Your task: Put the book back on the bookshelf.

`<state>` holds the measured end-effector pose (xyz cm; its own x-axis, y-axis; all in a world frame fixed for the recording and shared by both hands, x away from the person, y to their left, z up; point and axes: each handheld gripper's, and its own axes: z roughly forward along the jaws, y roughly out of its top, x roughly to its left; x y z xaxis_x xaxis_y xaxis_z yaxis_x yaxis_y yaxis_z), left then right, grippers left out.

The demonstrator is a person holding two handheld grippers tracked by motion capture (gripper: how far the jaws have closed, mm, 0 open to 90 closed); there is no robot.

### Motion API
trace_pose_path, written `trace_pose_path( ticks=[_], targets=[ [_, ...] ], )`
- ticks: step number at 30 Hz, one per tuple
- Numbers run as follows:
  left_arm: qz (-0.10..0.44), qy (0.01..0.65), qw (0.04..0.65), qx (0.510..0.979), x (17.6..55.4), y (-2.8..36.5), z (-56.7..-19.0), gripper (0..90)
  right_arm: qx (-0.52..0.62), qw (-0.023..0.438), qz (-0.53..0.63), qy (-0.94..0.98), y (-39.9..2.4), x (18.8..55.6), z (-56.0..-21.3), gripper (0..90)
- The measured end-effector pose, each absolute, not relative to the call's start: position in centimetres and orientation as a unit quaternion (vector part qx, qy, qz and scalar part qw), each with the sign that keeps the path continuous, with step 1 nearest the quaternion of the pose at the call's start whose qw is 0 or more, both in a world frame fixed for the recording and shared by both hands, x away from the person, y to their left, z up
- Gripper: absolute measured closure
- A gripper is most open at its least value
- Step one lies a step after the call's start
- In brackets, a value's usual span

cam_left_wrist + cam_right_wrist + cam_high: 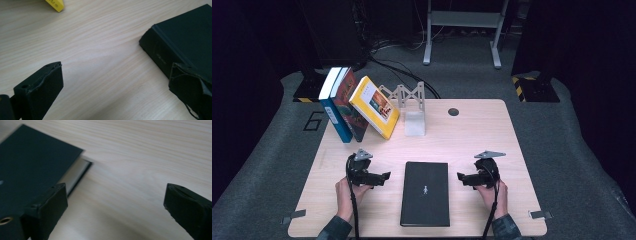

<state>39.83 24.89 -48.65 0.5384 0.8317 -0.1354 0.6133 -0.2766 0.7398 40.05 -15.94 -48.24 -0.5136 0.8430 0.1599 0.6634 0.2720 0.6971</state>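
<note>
A black hardcover book [425, 192] lies flat at the front middle of the wooden table [472, 135]. My left gripper [386, 176] sits just left of it, pointing at its spine side, jaws open and empty. My right gripper [460, 177] is just right of the book, pointing at it, also open and empty. In the left gripper view the gripper [116, 82] frames bare wood, with the book's spine [160, 57] at the right. In the right gripper view the gripper [116, 200] stands over bare table, and the book [32, 167] with its white page edge lies at the left.
Three books lean together at the back left: a blue one [333, 107], a red-brown one [348, 105] and a yellow one [374, 106]. A grey metal bookend [414, 111] stands beside them. A round hole [453, 111] is in the tabletop. Metal clips [292, 217] sit at the front corners.
</note>
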Motion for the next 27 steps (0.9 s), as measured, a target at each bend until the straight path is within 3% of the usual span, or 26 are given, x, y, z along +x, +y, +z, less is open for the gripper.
trace_pose_path(
  ticks=[12,20,27],
  targets=[
    [0.123,0.446,0.374,0.804,38.9,22.4,-50.5,0.0,0.442,0.045,0.372,0.815,-10.7,38.6,-49.0,17.2],
    [0.129,0.444,0.355,0.813,38.7,21.7,-51.3,0.0,0.429,0.034,0.373,0.822,-9.9,38.3,-49.2,30.5],
    [0.123,0.439,0.354,0.817,38.3,21.0,-51.7,0.0,0.433,0.036,0.375,0.819,-9.7,38.2,-49.2,31.2]
  ],
)
